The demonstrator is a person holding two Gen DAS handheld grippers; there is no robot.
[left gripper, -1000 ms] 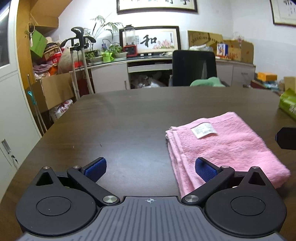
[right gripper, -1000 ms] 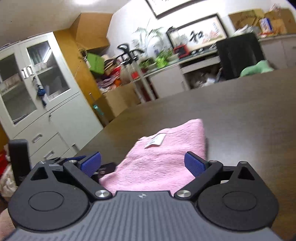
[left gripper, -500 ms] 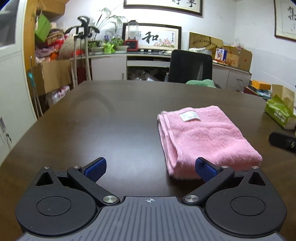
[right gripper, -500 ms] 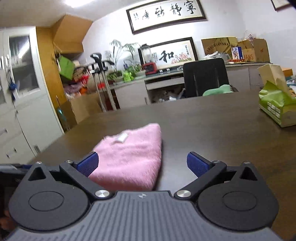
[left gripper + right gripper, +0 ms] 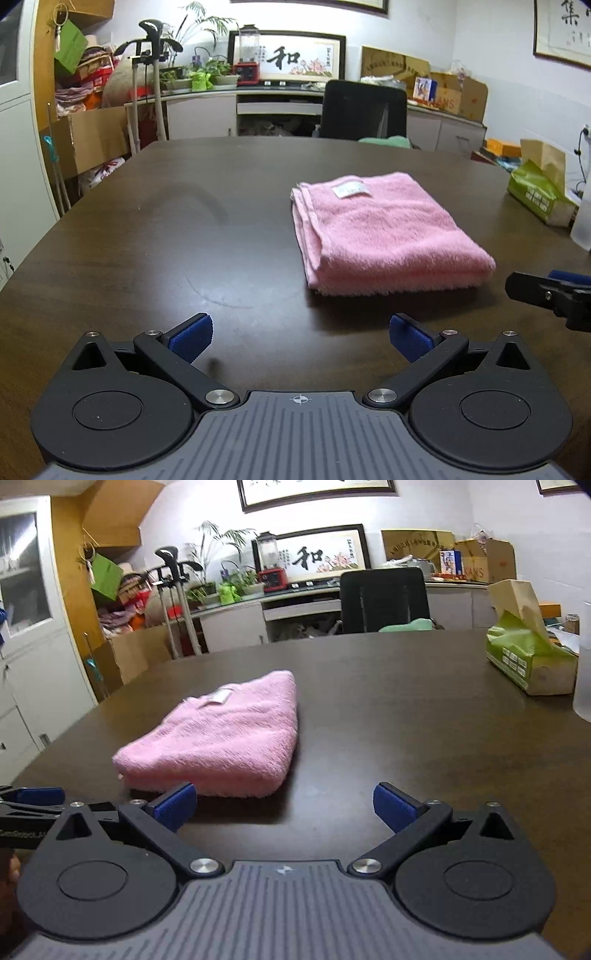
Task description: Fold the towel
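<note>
A pink towel (image 5: 384, 232) lies folded into a thick rectangle on the dark wooden table (image 5: 184, 221), a white label on its top. It also shows in the right wrist view (image 5: 225, 738). My left gripper (image 5: 300, 338) is open and empty, a short way in front of the towel's near edge. My right gripper (image 5: 284, 806) is open and empty, just in front of the towel's near right corner. The tip of the right gripper shows at the right edge of the left wrist view (image 5: 550, 295).
A green tissue pack (image 5: 528, 664) and a translucent container (image 5: 583, 664) stand at the table's right side. A black office chair (image 5: 364, 110) stands behind the far edge. Cabinets, boxes and plants line the back wall.
Both grippers have pulled back from the towel toward the near table edge. The right gripper has swung round from the towel's right side to face the back wall. The towel has stayed in place.
</note>
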